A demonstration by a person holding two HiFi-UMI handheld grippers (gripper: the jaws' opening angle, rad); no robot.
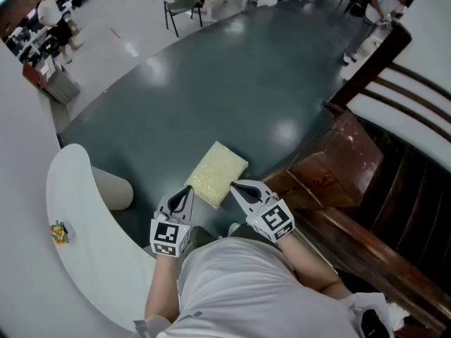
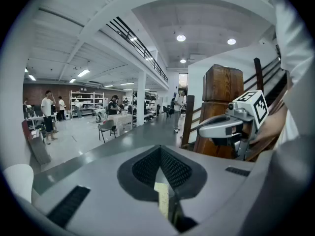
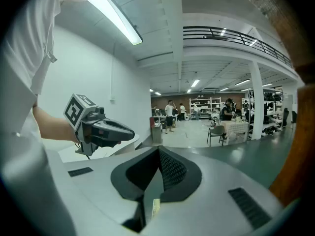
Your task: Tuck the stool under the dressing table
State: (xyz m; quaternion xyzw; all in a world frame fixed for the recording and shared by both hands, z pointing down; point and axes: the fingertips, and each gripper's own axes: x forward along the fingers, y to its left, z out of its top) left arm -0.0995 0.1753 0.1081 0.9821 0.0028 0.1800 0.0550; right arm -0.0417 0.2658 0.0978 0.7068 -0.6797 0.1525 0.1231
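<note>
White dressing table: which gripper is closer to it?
Left. The left gripper is close beside the white dressing table, at its inner edge. The right gripper is farther off, on the other side of the yellow stool, by the wooden stairs.

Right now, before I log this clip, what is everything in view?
stool: one, pale yellow padded top, on the floor ahead of both claws
dressing table: one, white, curved, at the left
table leg: one, white, round, under the dressing table
small object: one, yellow and green, on the dressing table
stair post: one, dark brown wood, at the right
floor: dark green
chair: one, dark, far off
people: several, far background
left claw: grey, shut, by the stool's near edge
right claw: grey, shut, by the stool's near corner
</note>
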